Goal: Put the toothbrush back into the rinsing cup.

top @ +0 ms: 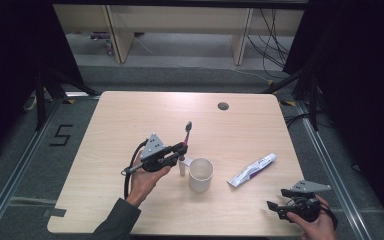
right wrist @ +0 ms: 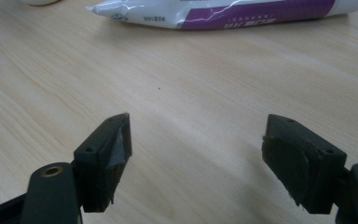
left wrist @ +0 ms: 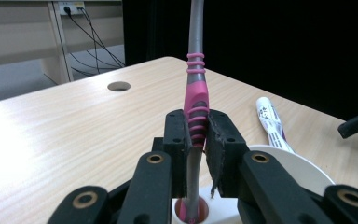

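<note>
High view looks down; both gripper views, close, share the toothpaste tube [right wrist: 223, 11].

Right gripper [right wrist: 196, 154]: two black jaws rising from the bottom corners of the frame, standing wide apart with bare table [right wrist: 177, 88] between them (nothing held). Left jaw pad shows a pale worn face; right jaw pad dark. Toothpaste tube [right wrist: 228, 11]: white with purple band, lying flat along the top edge, crimped end toward upper left. Wood-grain tabletop, light, one small dark speck near centre.

"5" on floor [top: 61, 135]
</note>
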`<action>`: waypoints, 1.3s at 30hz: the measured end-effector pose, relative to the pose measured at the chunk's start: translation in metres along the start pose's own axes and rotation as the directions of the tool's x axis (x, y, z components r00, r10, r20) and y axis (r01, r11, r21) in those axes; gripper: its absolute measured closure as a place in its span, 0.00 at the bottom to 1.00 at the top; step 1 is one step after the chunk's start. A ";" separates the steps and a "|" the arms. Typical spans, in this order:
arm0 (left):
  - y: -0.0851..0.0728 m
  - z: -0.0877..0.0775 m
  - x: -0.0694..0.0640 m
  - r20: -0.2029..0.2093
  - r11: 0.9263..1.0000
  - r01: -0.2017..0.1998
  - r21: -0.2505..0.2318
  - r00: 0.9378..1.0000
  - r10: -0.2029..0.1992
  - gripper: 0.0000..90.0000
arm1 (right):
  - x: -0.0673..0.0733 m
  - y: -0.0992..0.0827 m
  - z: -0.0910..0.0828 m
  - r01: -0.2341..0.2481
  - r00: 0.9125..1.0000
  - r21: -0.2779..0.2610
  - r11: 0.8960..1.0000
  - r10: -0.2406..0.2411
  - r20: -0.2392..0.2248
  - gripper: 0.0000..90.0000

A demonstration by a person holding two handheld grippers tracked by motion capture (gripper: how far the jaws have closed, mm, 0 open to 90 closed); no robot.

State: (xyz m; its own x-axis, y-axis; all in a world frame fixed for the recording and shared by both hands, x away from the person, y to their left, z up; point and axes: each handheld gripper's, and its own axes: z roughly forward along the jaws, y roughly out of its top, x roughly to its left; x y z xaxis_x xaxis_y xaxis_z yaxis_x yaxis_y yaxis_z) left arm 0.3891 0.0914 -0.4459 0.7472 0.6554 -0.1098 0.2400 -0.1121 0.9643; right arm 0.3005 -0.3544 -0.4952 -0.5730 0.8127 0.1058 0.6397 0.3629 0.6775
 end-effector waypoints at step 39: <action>0.001 -0.028 0.002 -0.023 0.997 0.058 0.054 0.998 -0.057 0.43 | 0.001 -0.001 0.001 -0.033 0.999 0.002 0.999 0.033 -0.014 0.27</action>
State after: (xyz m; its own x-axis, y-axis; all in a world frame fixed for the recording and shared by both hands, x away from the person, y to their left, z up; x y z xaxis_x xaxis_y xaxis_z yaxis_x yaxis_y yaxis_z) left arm 0.3728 0.1135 -0.4386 0.7178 0.6779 -0.1587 0.3157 -0.1138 0.9420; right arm 0.3001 -0.3533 -0.4963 -0.5589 0.8176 0.1385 0.6591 0.3366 0.6725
